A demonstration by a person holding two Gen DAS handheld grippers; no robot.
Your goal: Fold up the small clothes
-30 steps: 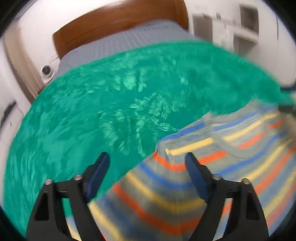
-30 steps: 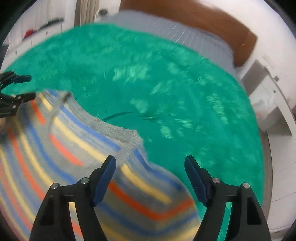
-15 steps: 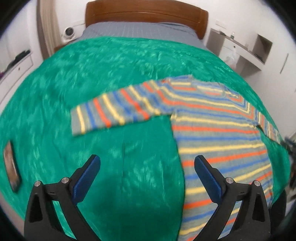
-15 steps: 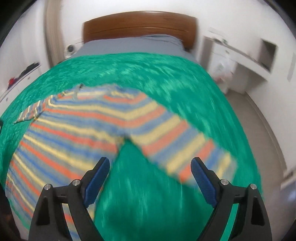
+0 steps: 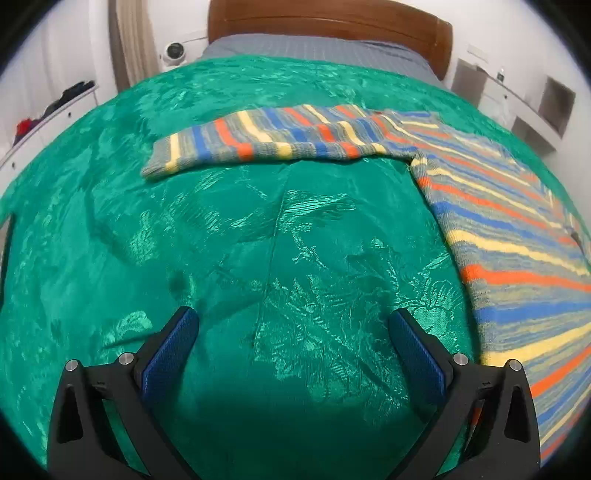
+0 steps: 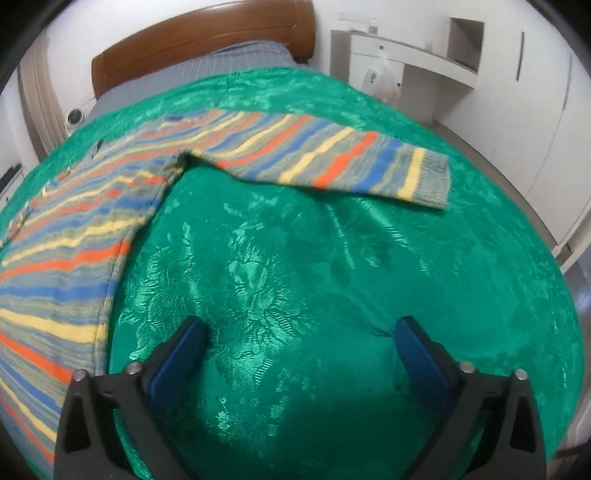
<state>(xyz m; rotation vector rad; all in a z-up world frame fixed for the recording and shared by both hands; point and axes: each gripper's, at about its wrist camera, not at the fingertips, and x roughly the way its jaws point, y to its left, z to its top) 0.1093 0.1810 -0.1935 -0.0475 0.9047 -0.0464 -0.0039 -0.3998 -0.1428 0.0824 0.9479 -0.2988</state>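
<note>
Striped sweater (image 5: 509, 229) spread flat on the green bedspread (image 5: 277, 258), its collar end toward the bed's wooden headboard (image 5: 332, 22). Left hand-held gripper (image 5: 293, 350): jaws spread wide, nothing between them, only bare bedspread; the sweater's body lies to its right, one sleeve (image 5: 266, 142) stretching across ahead of it, well apart. Right hand-held gripper (image 6: 301, 354): jaws opening, empty, over bare bedspread; the sweater's body (image 6: 74, 236) lies to its left, the other sleeve (image 6: 332, 162) extending ahead toward the bed's right edge.
</note>
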